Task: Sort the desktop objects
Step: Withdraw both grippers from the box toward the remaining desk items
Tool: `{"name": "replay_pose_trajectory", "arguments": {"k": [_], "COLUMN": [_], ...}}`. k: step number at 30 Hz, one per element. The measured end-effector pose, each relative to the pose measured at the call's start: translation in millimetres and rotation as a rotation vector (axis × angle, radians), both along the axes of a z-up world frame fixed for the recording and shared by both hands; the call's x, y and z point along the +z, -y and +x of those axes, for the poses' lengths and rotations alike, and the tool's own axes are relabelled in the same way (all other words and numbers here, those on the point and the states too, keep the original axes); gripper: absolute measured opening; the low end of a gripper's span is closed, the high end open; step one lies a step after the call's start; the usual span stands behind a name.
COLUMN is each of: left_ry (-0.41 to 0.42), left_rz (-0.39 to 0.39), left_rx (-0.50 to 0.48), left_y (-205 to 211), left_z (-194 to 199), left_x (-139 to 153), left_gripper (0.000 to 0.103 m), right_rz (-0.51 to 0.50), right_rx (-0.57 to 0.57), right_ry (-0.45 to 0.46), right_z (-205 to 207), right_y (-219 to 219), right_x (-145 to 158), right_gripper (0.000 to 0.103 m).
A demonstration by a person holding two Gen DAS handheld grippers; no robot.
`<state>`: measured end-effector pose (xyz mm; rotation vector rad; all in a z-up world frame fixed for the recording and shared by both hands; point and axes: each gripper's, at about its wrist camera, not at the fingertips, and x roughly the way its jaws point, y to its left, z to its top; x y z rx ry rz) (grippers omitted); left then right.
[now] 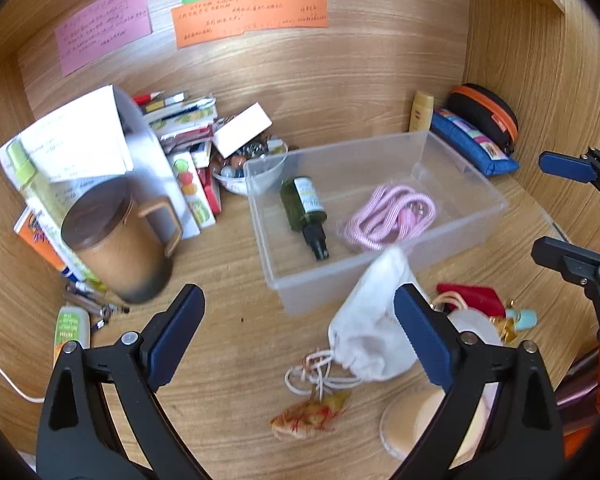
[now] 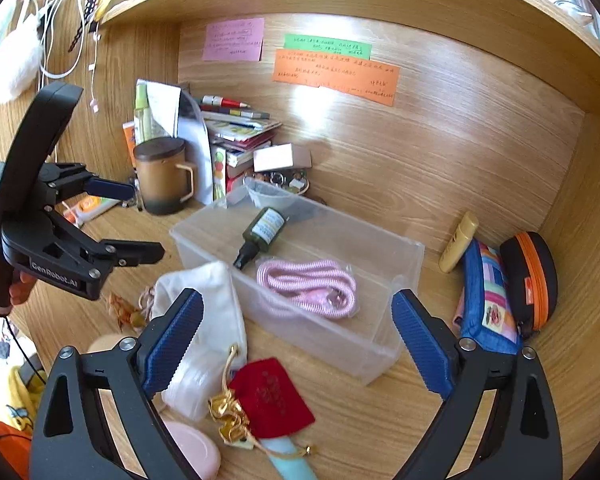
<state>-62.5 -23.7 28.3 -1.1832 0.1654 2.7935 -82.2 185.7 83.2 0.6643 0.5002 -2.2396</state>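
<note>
Beside the clear plastic bin (image 1: 380,216), against its near wall, lies the white drawstring pouch (image 1: 374,332). Left gripper (image 1: 300,328) hangs spread and empty with its right finger (image 1: 420,332) over the pouch. Right gripper (image 2: 298,340), equally spread, holds nothing above the bin's near corner.

Left gripper (image 1: 296,328) jaws wide apart, empty, angled down. Right gripper (image 2: 298,332) likewise: jaws spread, nothing gripped.

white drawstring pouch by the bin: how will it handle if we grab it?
The white drawstring pouch looks like soft cloth, slumped against the clear bin, so it will probably sag and fold. Its loose cords would likely trail and could snag. It looks nearly flat, so probably light.
</note>
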Motion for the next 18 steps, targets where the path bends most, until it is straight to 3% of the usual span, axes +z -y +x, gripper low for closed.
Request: {"name": "replay_pose_trajectory", "arguments": {"k": [6,18], "left_ry": [0.025,0.166], "left_rz": [0.005,0.063], "left_rx": [0.034,0.109], "left_y": [13.2,37.8], "left_z": [17.4,42.4], "left_x": [-12.0,-63.1], "left_gripper": [0.097,0.097], "right_rz": [0.025,0.011], "right_rx": [-0.026,-0.13], "right_ry": [0.027,0.136], "right_z": [4.7,-3.1], "right_y": [-13.6,-61.4], "right_x": [-16.0,-51.7], "right_gripper": [0.095,0.095]}}
